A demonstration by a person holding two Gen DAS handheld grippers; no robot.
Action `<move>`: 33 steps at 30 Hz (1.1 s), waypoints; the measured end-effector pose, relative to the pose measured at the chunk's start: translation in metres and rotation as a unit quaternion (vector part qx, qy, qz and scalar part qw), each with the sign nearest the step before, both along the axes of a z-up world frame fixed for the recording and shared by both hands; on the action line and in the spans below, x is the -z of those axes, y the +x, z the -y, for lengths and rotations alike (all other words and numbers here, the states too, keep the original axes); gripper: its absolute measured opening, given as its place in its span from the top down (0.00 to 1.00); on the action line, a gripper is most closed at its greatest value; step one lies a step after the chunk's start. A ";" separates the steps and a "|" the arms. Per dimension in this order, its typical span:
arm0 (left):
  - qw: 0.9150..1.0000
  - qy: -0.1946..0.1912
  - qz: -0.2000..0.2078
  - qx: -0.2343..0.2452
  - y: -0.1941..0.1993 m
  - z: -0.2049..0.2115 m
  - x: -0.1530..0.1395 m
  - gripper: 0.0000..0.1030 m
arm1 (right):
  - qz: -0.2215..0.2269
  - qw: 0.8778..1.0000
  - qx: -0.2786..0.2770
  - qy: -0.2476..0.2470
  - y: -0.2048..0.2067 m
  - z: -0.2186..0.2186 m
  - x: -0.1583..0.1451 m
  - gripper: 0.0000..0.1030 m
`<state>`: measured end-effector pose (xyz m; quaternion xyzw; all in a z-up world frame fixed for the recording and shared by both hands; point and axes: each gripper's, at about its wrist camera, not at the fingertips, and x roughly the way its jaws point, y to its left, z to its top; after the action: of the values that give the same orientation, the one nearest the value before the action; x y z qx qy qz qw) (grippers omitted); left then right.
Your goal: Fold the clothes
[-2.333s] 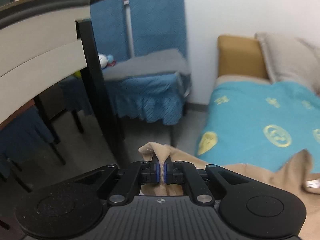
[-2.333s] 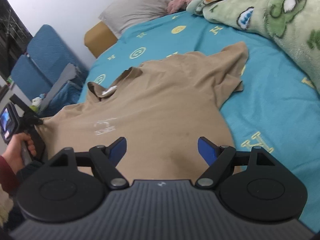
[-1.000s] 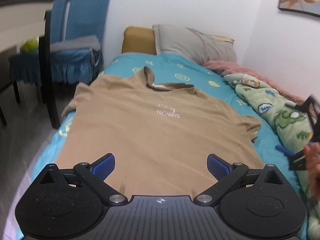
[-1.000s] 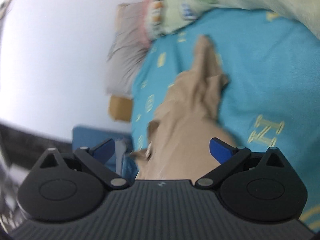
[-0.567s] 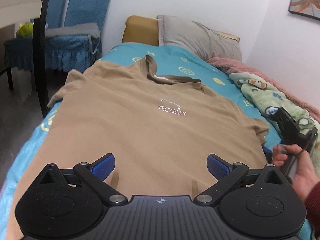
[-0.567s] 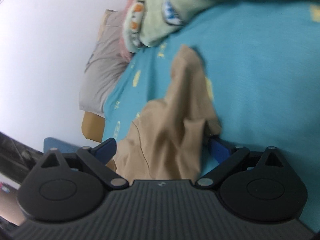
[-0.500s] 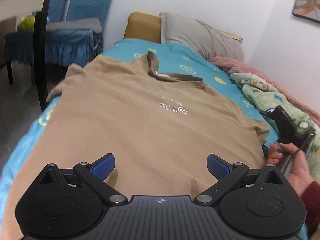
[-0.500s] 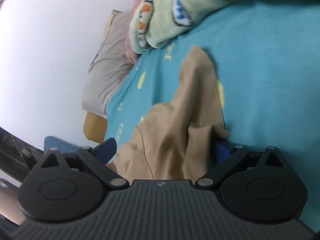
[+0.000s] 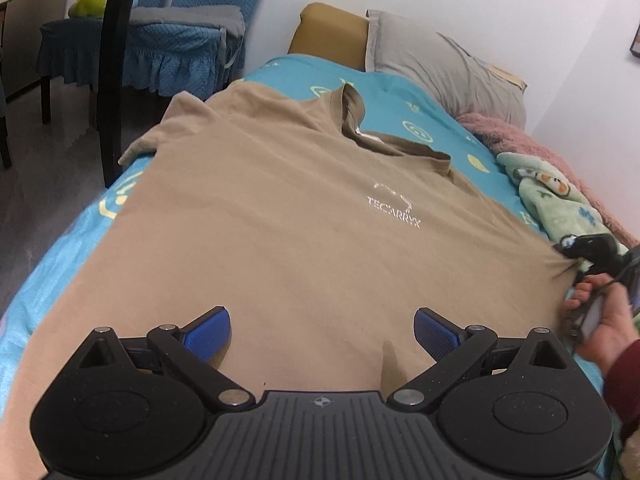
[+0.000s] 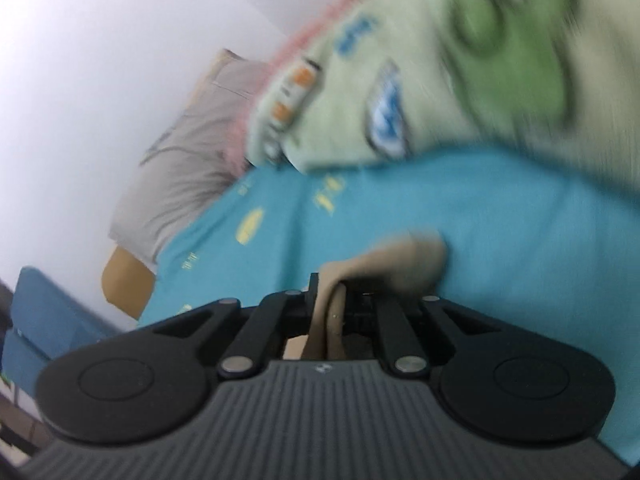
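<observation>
A tan T-shirt (image 9: 288, 216) with a white chest logo lies spread face up on the blue bedsheet (image 9: 64, 248), collar toward the pillows. My left gripper (image 9: 322, 330) is open and empty, just above the shirt's lower part. My right gripper (image 10: 332, 292) is shut on the shirt's right sleeve (image 10: 392, 260); a bunch of tan cloth sticks out between its jaws. In the left wrist view the right gripper (image 9: 592, 252) pinches that sleeve at the shirt's right edge, held by a hand (image 9: 604, 320).
A grey pillow (image 9: 444, 68) and a tan cushion (image 9: 328, 32) lie at the head of the bed. A green cartoon blanket (image 9: 560, 200) and a pink blanket (image 9: 516, 140) lie on the right. Blue chairs (image 9: 180, 44) and a black table leg (image 9: 112, 80) stand left of the bed.
My right gripper has closed on the shirt's right sleeve, which lay between its open jaws before. The left gripper has come lower and closer over the shirt, staying open.
</observation>
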<state>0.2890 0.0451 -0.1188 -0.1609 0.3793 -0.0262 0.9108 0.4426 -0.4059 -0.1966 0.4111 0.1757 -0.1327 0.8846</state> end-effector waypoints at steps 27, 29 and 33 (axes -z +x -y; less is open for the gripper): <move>0.998 0.007 0.016 -0.065 -0.002 -0.073 -0.021 0.03 | -0.063 0.873 -0.302 -0.377 0.055 -0.338 -0.052 0.76; 0.998 0.014 0.014 -0.061 0.001 -0.071 -0.017 0.03 | -0.055 0.876 -0.329 -0.348 0.052 -0.332 -0.053 0.25; 0.999 0.022 0.013 -0.047 0.003 -0.063 -0.014 0.03 | -0.032 0.882 -0.365 -0.296 0.027 -0.316 -0.071 0.00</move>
<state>0.2922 0.1076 -0.1049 -0.1580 0.3602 0.0229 0.9191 0.4693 -0.0895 -0.1254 0.0321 0.2944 0.1409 0.9447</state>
